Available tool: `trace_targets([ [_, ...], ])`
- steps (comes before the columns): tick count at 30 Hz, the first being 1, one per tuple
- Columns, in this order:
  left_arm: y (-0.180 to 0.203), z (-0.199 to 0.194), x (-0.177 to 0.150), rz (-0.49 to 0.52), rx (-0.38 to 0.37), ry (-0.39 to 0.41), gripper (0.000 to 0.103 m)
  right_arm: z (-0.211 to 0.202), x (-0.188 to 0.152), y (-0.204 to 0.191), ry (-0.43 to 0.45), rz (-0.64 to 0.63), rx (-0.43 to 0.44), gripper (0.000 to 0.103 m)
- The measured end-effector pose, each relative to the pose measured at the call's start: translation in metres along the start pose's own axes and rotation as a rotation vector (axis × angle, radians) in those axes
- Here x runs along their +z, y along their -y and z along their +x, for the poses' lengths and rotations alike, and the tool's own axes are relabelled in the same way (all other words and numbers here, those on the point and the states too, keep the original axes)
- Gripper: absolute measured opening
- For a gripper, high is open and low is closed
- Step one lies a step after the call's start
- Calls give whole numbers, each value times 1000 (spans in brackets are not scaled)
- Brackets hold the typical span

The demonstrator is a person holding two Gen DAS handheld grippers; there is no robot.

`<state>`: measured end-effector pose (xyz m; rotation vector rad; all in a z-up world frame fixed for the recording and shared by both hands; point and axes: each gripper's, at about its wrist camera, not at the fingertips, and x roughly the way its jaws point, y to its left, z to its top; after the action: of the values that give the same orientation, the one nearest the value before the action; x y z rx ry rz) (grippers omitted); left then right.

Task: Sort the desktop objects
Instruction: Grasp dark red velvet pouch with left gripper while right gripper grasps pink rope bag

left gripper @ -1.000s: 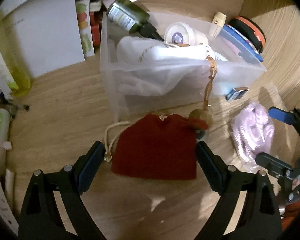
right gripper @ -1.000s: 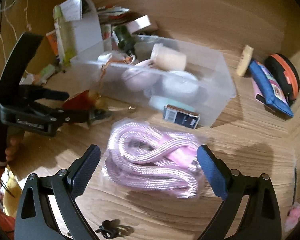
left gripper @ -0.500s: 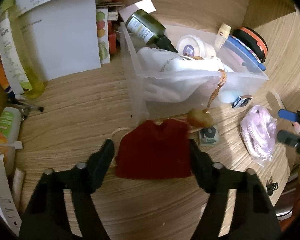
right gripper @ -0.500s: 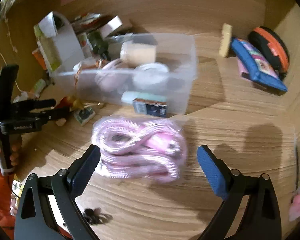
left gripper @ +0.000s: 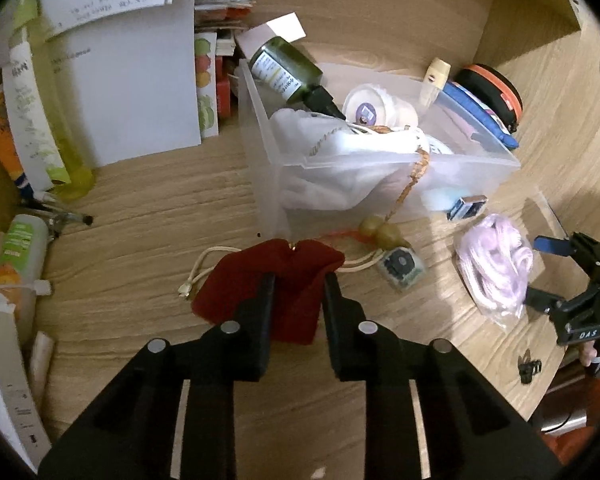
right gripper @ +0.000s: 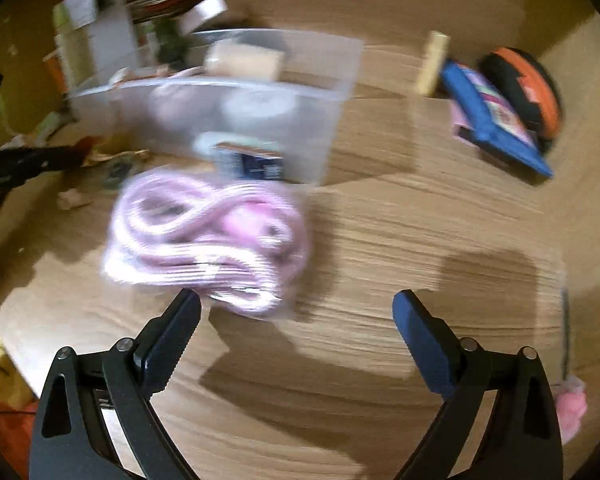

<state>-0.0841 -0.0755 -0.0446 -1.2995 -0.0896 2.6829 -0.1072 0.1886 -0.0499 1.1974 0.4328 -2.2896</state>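
Closed since 0.5 s ago, left gripper (left gripper: 298, 286) now pinches red pouch (left gripper: 244, 284); right gripper (right gripper: 296, 312) spread, pic blurry, prob. empty.

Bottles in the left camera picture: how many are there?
2 that I can see: a dark green bottle leaning on the clear bin's back corner, and a white-orange bottle lying at the desk's left edge. More may be hidden.

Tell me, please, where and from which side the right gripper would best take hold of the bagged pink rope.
Probably across the near edge of the pink rope bundle, coming from the near side. The right gripper is open and the soft coil lies flat in its clear bag, with the plastic bin crowding its far side.
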Motion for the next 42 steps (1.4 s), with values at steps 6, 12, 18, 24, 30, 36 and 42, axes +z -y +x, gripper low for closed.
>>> trace_targets([
  [6,-5,-11,-6,25,42,3,23,-1,6,-34,16,-111,93,95],
  [12,-13,-8,-8,25,46,-21,60,4,21,-39,0,-223,44,97],
  [18,-13,5,-3,49,52,-51,70,19,42,-44,-53,-327,62,97],
  [24,-25,18,6,39,61,-71,74,37,59,-43,-133,-367,128,99],
  [30,-29,27,9,28,55,-77,79,43,63,-47,-140,-408,126,94],
  [36,-19,34,9,85,123,-59,73,33,59,-52,-97,-414,113,59],
  [42,-13,28,6,86,119,-44,40,21,49,-52,-62,-380,140,48],
])
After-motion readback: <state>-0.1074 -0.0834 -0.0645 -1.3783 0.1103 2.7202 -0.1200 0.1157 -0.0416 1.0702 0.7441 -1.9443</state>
